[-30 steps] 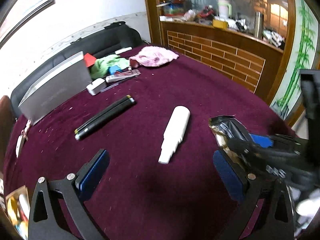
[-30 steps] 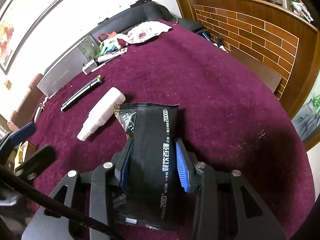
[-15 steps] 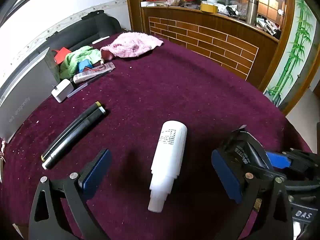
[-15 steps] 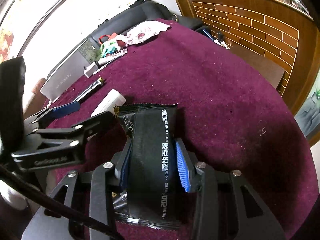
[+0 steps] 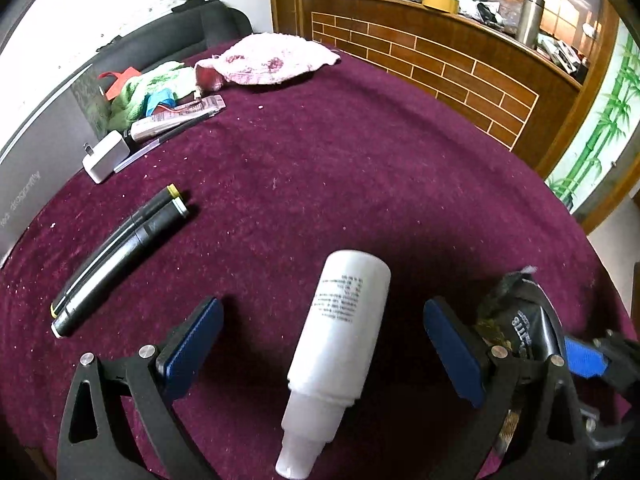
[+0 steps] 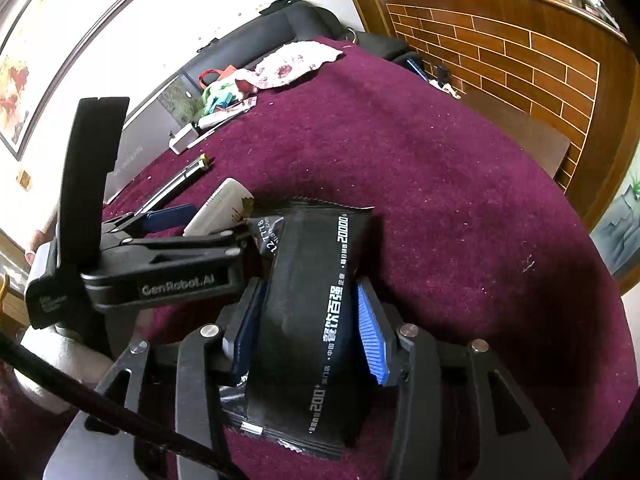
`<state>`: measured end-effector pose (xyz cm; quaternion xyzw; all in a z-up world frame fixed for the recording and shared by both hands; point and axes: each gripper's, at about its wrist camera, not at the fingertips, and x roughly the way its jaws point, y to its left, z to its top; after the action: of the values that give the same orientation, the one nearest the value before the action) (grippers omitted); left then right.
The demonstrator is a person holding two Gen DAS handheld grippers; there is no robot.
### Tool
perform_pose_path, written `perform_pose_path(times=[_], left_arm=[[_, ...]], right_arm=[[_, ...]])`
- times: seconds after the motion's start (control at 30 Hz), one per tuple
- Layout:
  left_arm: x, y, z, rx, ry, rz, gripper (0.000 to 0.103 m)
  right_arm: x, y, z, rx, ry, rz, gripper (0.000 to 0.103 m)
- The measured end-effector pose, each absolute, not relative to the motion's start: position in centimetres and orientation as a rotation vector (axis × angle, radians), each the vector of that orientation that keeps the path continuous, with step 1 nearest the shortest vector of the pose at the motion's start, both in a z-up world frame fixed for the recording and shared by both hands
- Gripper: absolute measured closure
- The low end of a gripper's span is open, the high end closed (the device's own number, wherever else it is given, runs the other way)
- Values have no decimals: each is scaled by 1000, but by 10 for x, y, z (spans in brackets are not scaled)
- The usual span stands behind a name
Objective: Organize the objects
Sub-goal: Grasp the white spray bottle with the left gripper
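A white spray bottle (image 5: 340,344) lies on the maroon tablecloth (image 5: 360,168), cap toward me. My left gripper (image 5: 320,340) is open, its blue pads on either side of the bottle without touching it. The bottle's base also shows in the right wrist view (image 6: 218,210), behind the left gripper (image 6: 168,224). My right gripper (image 6: 308,320) is shut on a black snack packet (image 6: 316,300) and holds it just right of the bottle. The packet also shows in the left wrist view (image 5: 520,316).
Two black markers (image 5: 116,252) lie to the left. Farther back are a white charger (image 5: 105,156), a tube (image 5: 176,118), green cloth (image 5: 140,88), a pink cloth (image 5: 268,60) and a grey box (image 5: 36,168). A brick counter (image 5: 440,68) stands beyond the table's right edge.
My left gripper has moved forward and right until its open jaws straddle the white bottle. My right gripper keeps hold of the black packet and has barely moved.
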<state>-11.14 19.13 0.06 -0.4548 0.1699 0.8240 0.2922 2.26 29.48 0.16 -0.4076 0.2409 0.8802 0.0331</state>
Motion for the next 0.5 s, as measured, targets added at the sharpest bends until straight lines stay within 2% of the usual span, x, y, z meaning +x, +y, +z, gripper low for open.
perform_pose_path(times=[0.13, 0.2, 0.23, 0.27, 0.3, 0.33, 0.5], left_arm=[[-109, 193, 0, -1199, 446, 2209, 5], [-103, 195, 3, -1182, 444, 2208, 17], [-99, 196, 6, -1166, 446, 2200, 35], [-96, 197, 8, -1154, 449, 2189, 57], [-93, 198, 11, -1153, 454, 2180, 65], [-92, 198, 12, -1160, 452, 2169, 78], [-84, 192, 14, -1216, 419, 2150, 78]], right_arm=[[21, 291, 3, -1257, 712, 2719, 54], [21, 291, 3, -1257, 704, 2721, 53], [21, 291, 3, -1257, 706, 2721, 53], [21, 292, 3, -1256, 709, 2722, 53], [22, 291, 3, -1255, 710, 2723, 53], [22, 291, 3, -1254, 708, 2723, 52], [21, 289, 3, -1259, 687, 2729, 50]])
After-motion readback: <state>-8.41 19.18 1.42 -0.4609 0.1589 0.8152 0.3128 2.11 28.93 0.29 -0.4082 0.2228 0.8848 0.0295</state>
